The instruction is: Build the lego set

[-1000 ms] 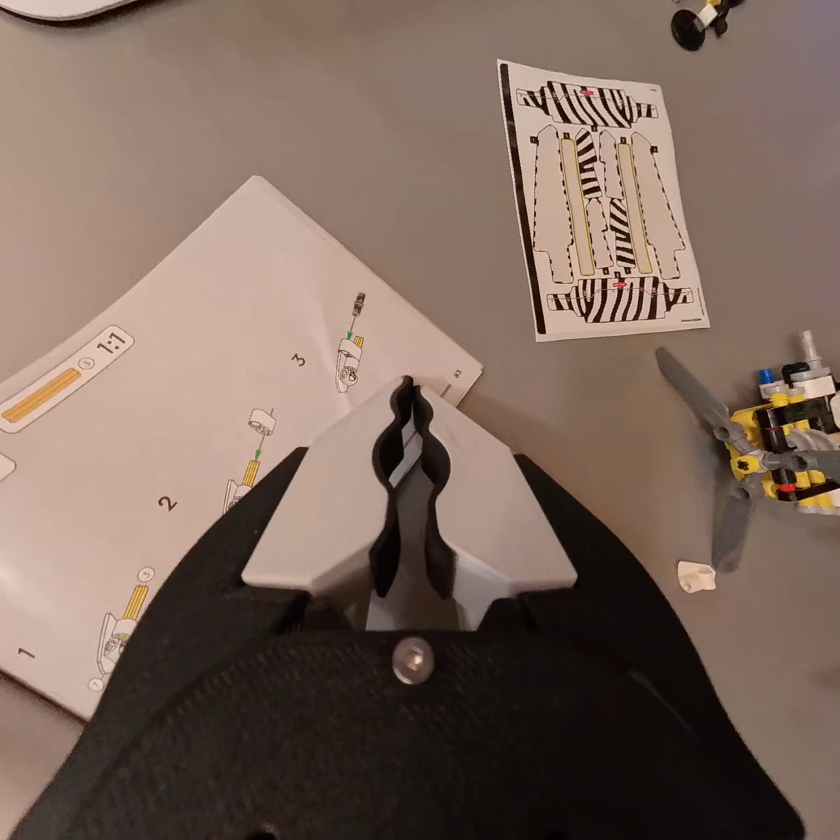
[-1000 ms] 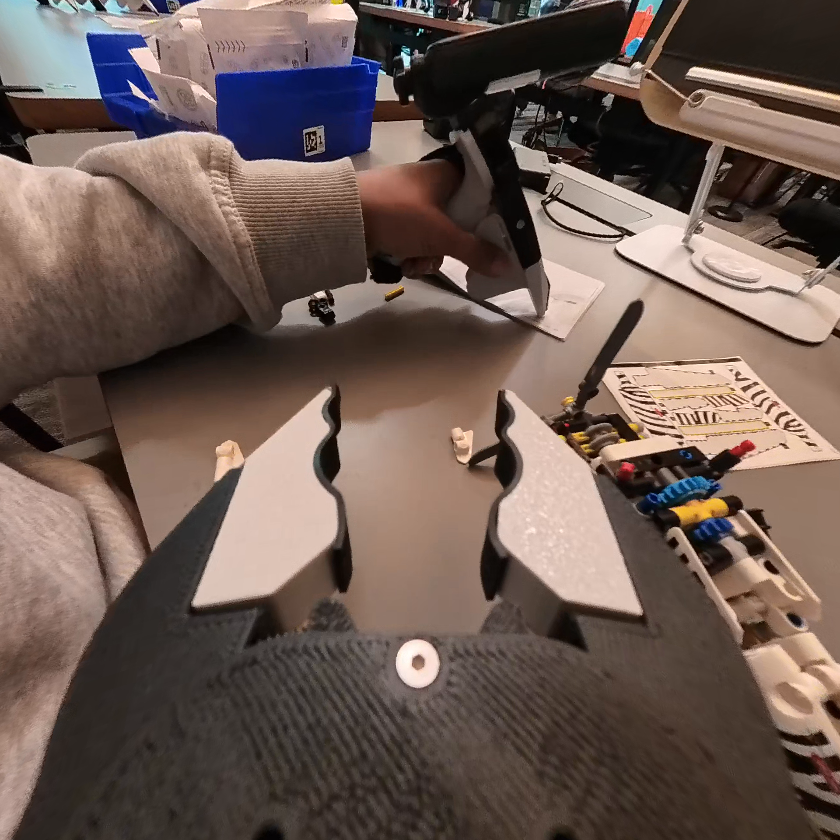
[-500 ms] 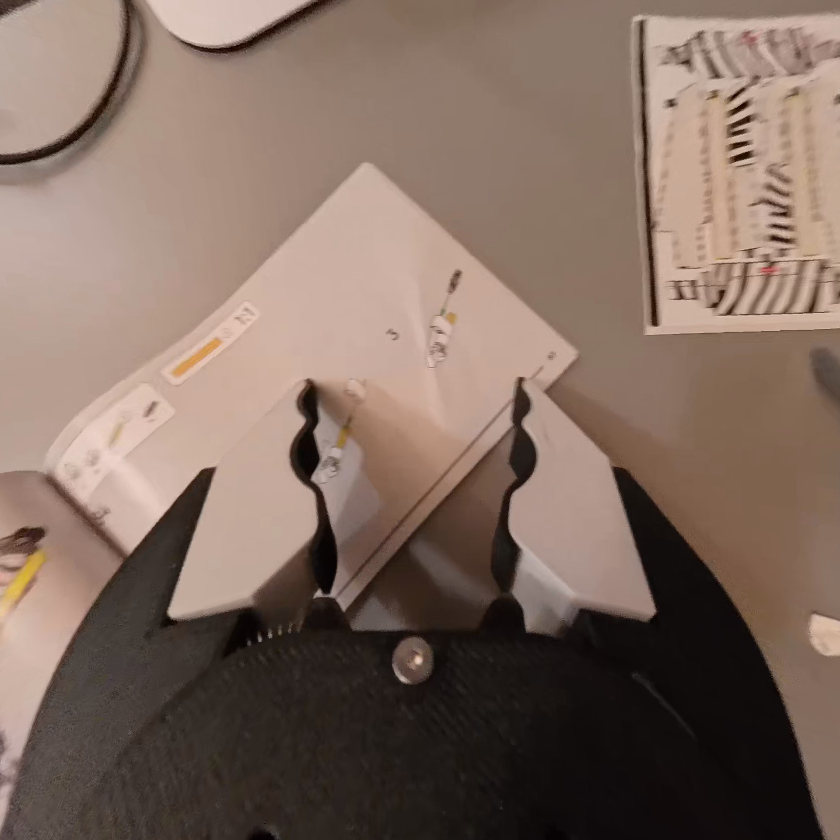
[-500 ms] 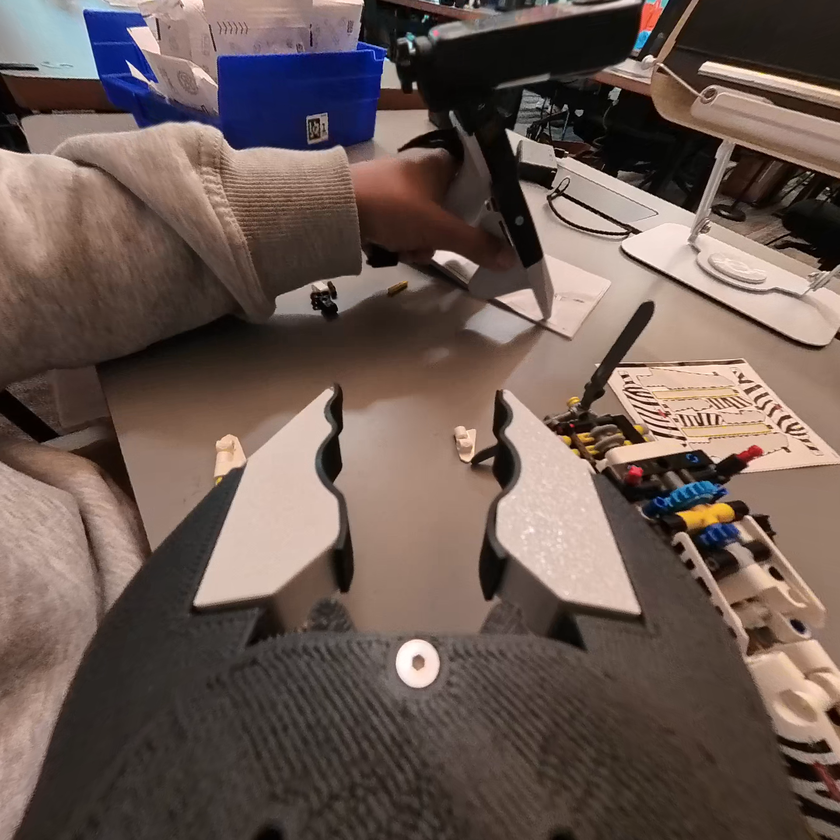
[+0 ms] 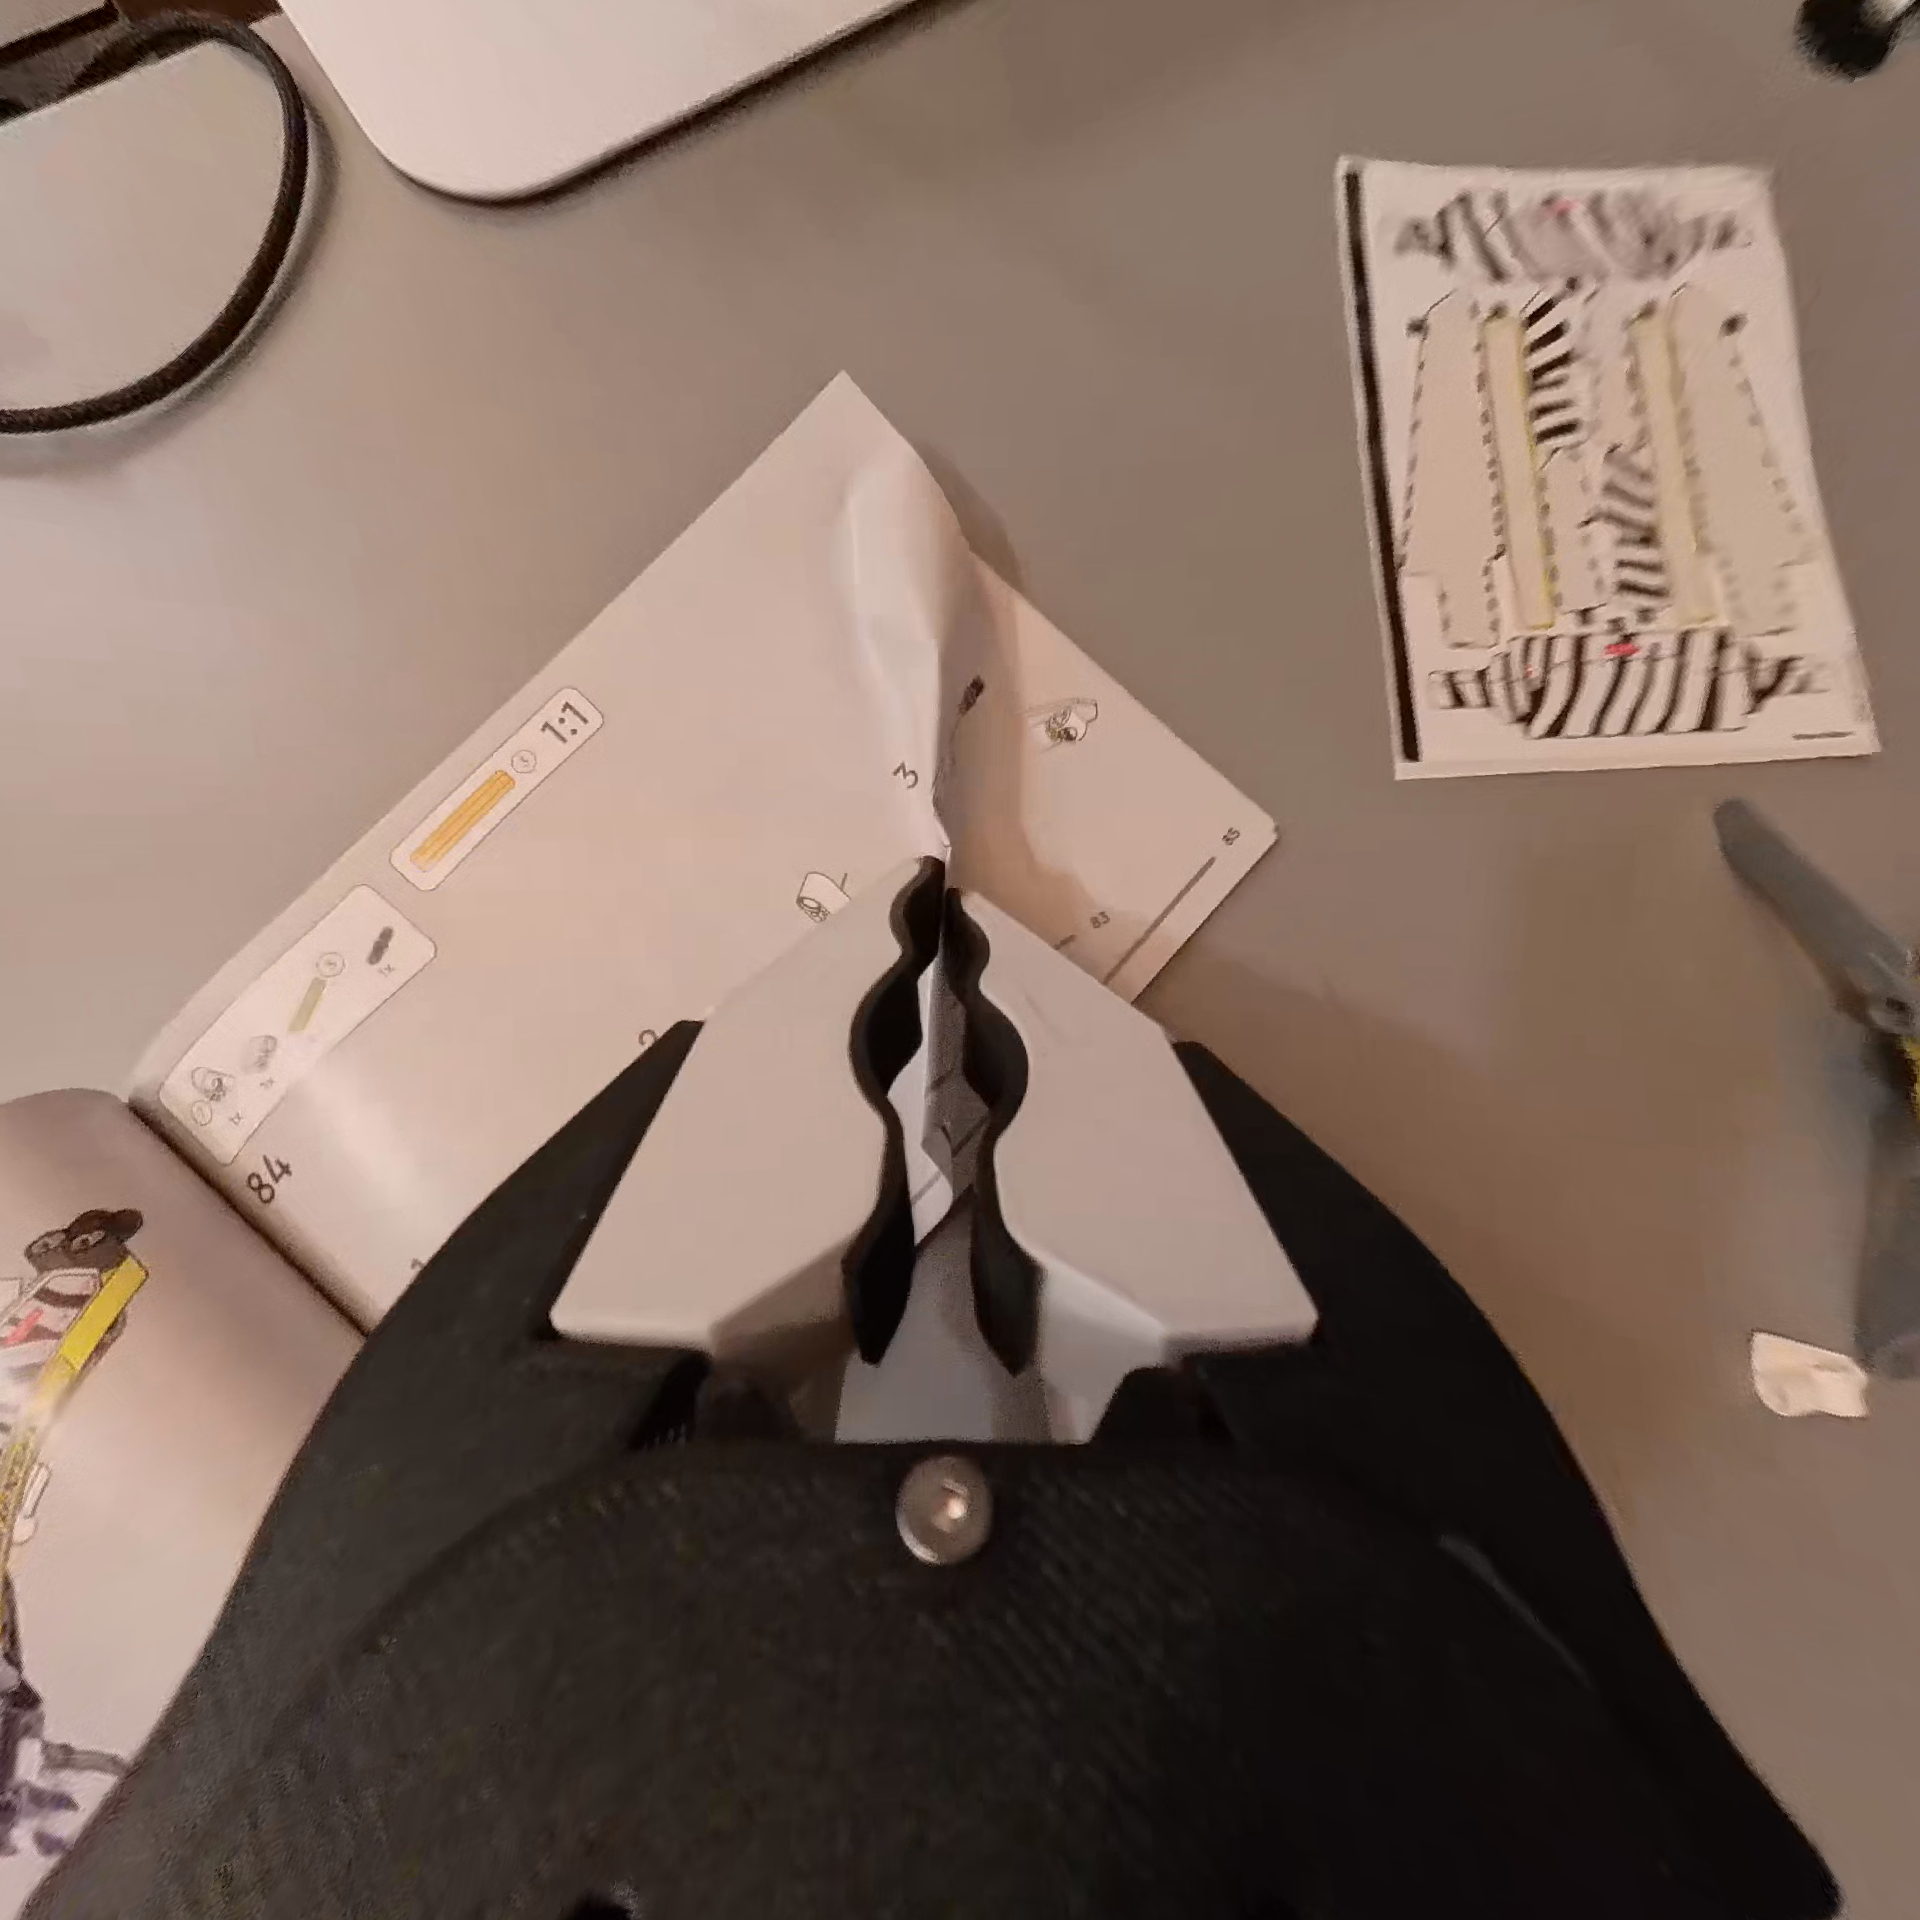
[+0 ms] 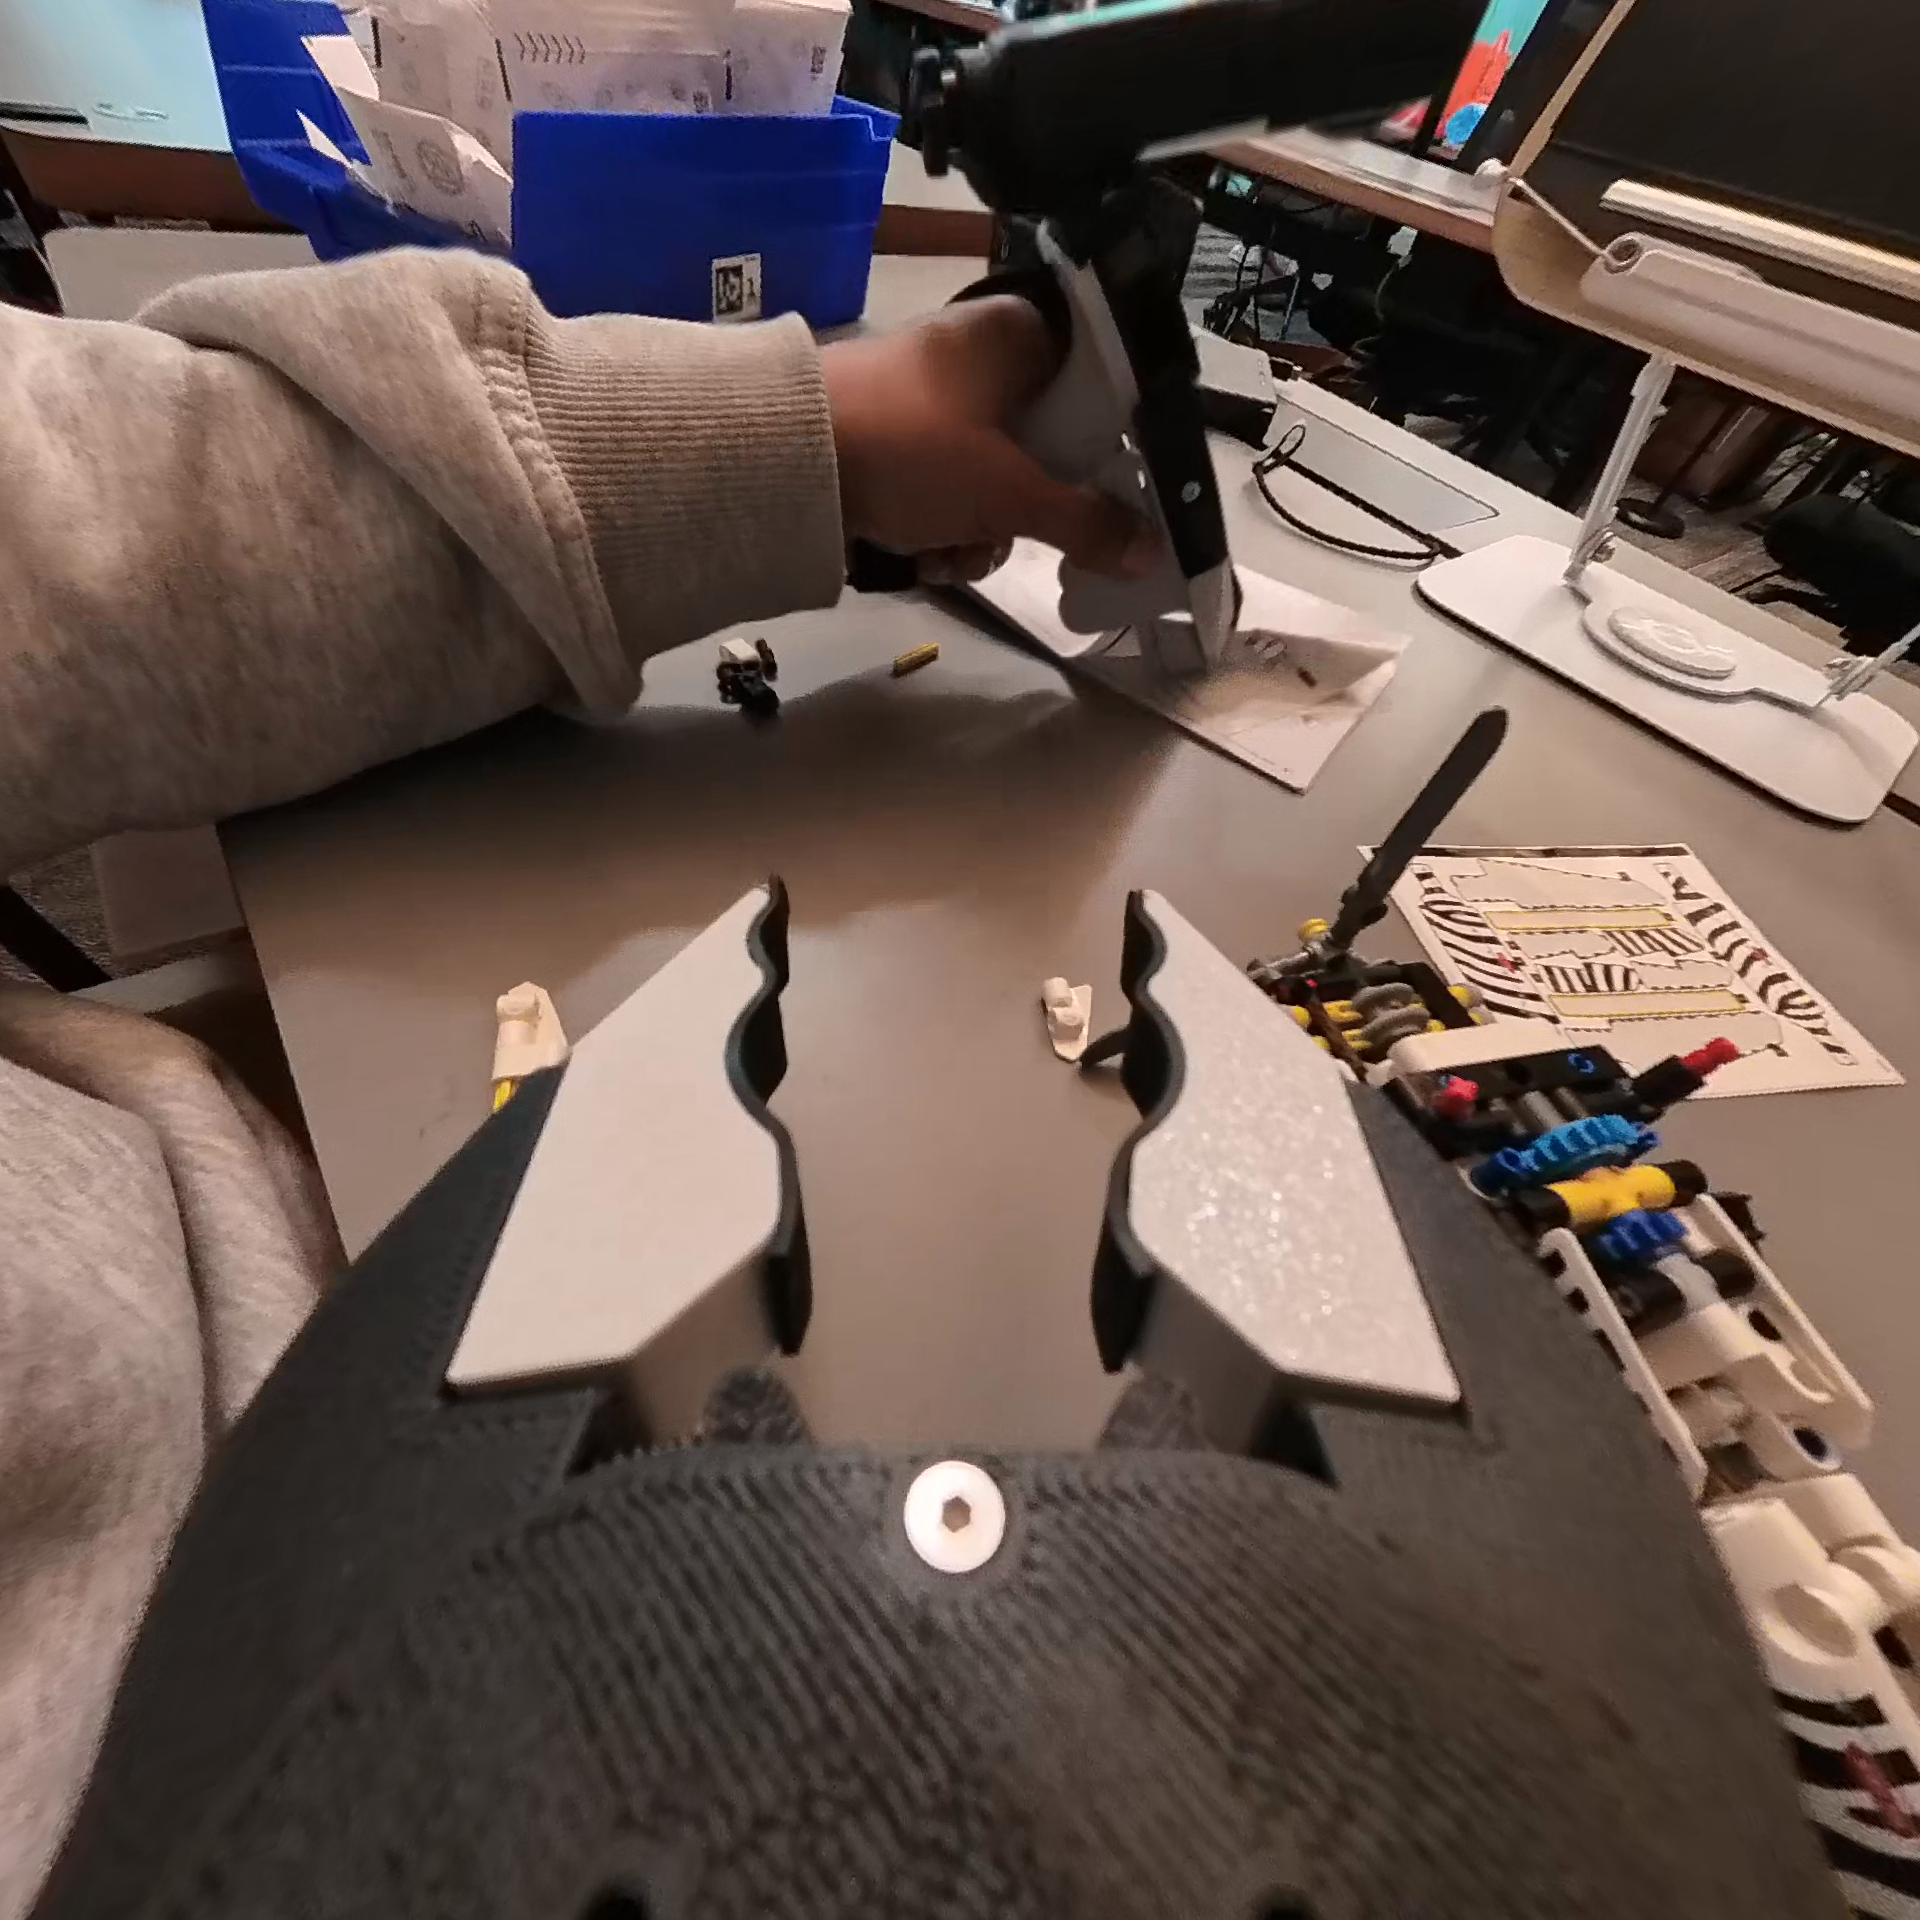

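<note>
Now, left claw (image 5: 940,894) pinching booklet page (image 5: 904,582), lifted, crumpled

Warm, dim light falls from above; my sleeve (image 6: 343,499) shadows the table (image 6: 935,831). The sticker sheet (image 5: 1600,468) smears, probably motion blur. Edges bow, fisheye-like.

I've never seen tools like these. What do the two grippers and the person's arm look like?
Each gripper, left and right, has a black textured body with a round screw and two pale grey wedge fingers lined with wavy black pads. From the side, the left one has a pale handle under a black top. The arm wears a beige sweatshirt sleeve with a ribbed cuff.
</note>
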### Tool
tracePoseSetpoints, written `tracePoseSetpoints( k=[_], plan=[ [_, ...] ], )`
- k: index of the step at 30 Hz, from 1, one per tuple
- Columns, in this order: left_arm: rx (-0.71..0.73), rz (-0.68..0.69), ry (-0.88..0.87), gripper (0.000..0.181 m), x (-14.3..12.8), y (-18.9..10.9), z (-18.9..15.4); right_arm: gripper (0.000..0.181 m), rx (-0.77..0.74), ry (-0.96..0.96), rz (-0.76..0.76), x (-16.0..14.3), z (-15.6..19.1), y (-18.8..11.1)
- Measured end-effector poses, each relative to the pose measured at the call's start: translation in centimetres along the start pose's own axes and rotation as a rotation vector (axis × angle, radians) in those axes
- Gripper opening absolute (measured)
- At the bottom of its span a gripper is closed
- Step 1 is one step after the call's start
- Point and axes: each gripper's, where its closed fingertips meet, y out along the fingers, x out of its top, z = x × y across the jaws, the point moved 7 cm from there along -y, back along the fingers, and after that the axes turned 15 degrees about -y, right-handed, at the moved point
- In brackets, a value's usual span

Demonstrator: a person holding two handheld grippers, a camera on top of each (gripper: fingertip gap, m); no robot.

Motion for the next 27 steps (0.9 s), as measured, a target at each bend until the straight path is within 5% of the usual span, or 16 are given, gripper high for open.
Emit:
tracePoseSetpoints(
  k=[9, 21, 27],
  plan=[
    [-0.131, -0.262, -0.073, 0.0, 1.2, -7.1, 3.2, 0.063, 0.007, -0.004, 0.013, 0.0, 0.1, 0.1],
    [0.285, -0.216, -0.277, 0.003, -6.9, -16.5, 16.5, 0.061, 0.014, -0.031, 0.062, -0.2, 0.4, 0.7],
    [0.307, -0.392, -0.329, 0.022, -8.8, -19.1, 16.7, 0.058, 0.011, -0.049, 0.088, -0.3, 0.5, 0.9]
  ],
)
